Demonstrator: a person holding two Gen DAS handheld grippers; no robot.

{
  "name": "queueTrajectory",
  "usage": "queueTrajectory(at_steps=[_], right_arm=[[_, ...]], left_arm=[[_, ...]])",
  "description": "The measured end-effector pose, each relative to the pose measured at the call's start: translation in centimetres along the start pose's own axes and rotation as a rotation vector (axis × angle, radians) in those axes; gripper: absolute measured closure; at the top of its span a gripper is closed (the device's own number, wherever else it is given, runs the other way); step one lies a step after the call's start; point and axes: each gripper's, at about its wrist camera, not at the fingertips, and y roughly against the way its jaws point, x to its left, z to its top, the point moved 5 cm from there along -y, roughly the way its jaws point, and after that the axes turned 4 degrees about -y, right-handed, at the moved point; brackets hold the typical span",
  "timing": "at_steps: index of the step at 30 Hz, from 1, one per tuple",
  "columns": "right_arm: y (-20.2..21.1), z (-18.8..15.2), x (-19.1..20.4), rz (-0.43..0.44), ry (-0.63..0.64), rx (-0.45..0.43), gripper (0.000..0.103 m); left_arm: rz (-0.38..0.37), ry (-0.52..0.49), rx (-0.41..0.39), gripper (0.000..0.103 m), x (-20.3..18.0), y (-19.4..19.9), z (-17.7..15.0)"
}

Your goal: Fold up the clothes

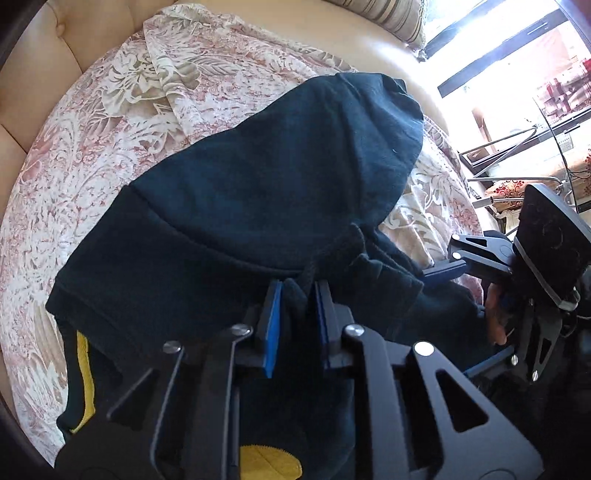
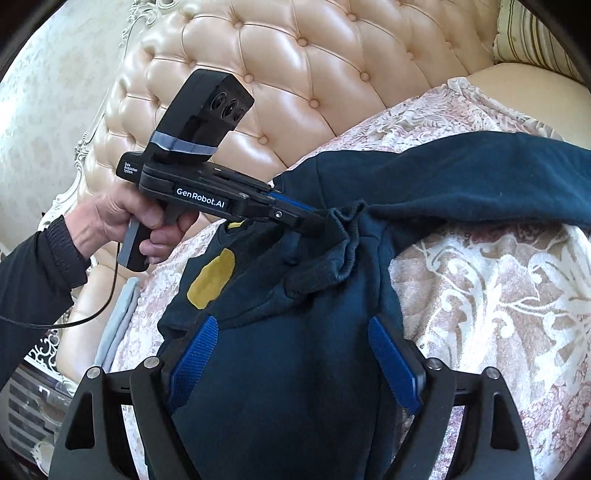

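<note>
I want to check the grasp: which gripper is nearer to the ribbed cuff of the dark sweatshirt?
Left. The left gripper has its jaws pinching the ribbed cuff. The right gripper stands open over the sweatshirt body, short of the cuff.

A home bedroom: tufted headboard (image 2: 295, 74), lace bedspread (image 1: 110, 129) (striped pillow (image 1: 388, 14) too).
</note>
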Motion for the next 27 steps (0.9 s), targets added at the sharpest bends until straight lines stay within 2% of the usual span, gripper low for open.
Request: queueTrajectory(at_steps=[6,9,11,14,16,17,18,20,23,24,26,27], right_arm=[[0.1,0.0,-0.4,0.037,-0.002,-0.030,0.018],[0.2,-0.3,-0.1,0.025,0.019,-0.032,0.018],[0.3,-0.3,-0.1,0.035,0.013,-0.036,0.018],[0.4,-0.3,-0.2,0.041,0.009,-0.038,0.018],[0.4,-0.3,-0.1,0.039,0.010,-0.036,0.018],[0.4,-0.3,-0.1,0.038,0.010,-0.036,0.018],[0.6,-0.2,-0.1,0.039,0.001,-0.034,0.018],[0.8,-0.1,-0.1,0.041,-0.016,-0.029,0.018],[2.1,0.7,0.2,0.040,-0.028,-0.049,0.018],[2.6,1.3,0.6,0.056,-0.029,-0.063,0.018],[3.5,2.5,1.7,0.093,-0.014,-0.084,0.018],[3.8,3.2,2.3,0.113,0.003,-0.091,0.018]], left_arm=[[0.036,-0.007,-0.067,0.086,0.0,3.0,0.7],[0.052,0.002,-0.098,0.086,0.5,4.2,1.1],[0.069,0.019,-0.113,0.086,1.2,4.0,1.5],[0.117,0.056,-0.093,0.085,2.4,2.0,1.5],[0.139,0.086,-0.101,0.074,2.7,1.4,1.5],[0.142,0.096,-0.117,0.060,2.7,1.7,1.5],[0.143,0.108,-0.140,0.047,2.7,2.4,1.5],[0.141,0.152,-0.233,0.044,2.7,4.9,1.3],[0.142,0.314,-0.403,0.044,4.4,10.4,-1.1],[0.149,0.388,-0.446,0.044,5.3,11.8,-2.5],[0.173,0.589,-0.576,0.044,7.4,15.2,-7.7],[0.195,0.654,-0.614,0.044,8.1,16.0,-10.0]])
